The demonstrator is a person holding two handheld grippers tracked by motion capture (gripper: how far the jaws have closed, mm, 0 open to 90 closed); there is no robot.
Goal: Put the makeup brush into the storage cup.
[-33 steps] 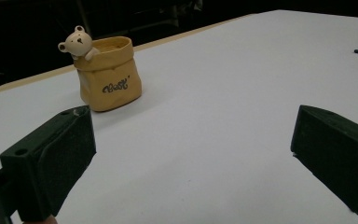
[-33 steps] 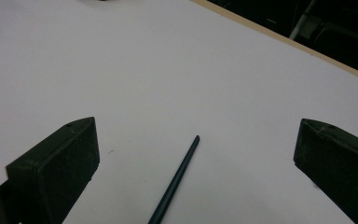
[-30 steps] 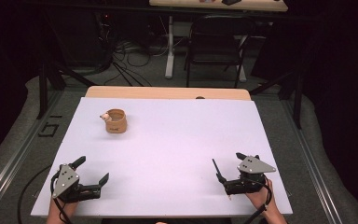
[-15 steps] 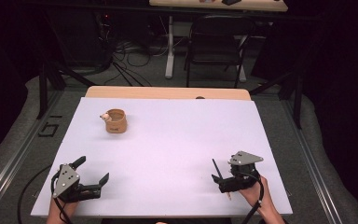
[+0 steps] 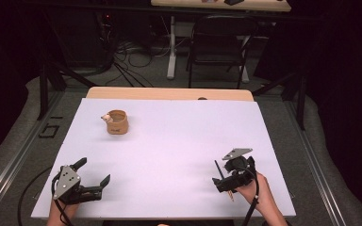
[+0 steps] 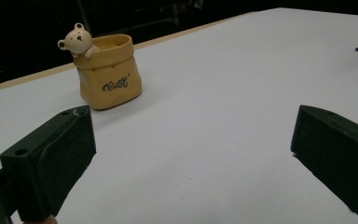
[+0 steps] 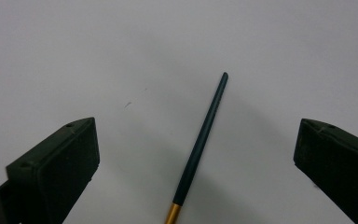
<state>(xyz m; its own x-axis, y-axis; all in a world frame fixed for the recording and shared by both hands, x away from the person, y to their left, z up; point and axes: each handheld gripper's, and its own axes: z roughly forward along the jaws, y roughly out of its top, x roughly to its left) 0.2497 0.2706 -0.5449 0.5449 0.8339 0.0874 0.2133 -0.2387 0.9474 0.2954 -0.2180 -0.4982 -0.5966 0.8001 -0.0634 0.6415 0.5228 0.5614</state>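
Since a second ago the right tool (image 5: 222,181) has dipped forward and down toward the counter (image 5: 179,141), while the left tool (image 5: 92,181) has kept its place near the front left corner. Both tools have their jaws spread wide apart and hold nothing. On the right, that open stance looks like preparation for a pick: the slim dark green brush handle (image 7: 200,140) with its gold ferrule (image 7: 172,213) lies flat on the white surface, running up between the two jaws and slightly tilted, touching neither. Seen from the high view, the brush (image 5: 219,172) rests just beside the tool's front, its tip pointing away from the person. The left tool faces the tan paper-bag-shaped pot (image 6: 107,72) with a small bear (image 6: 77,39) peeking over its rim; the pot stands upright, well apart from the jaws, at the far left of the counter, likely waiting as the brush's destination.
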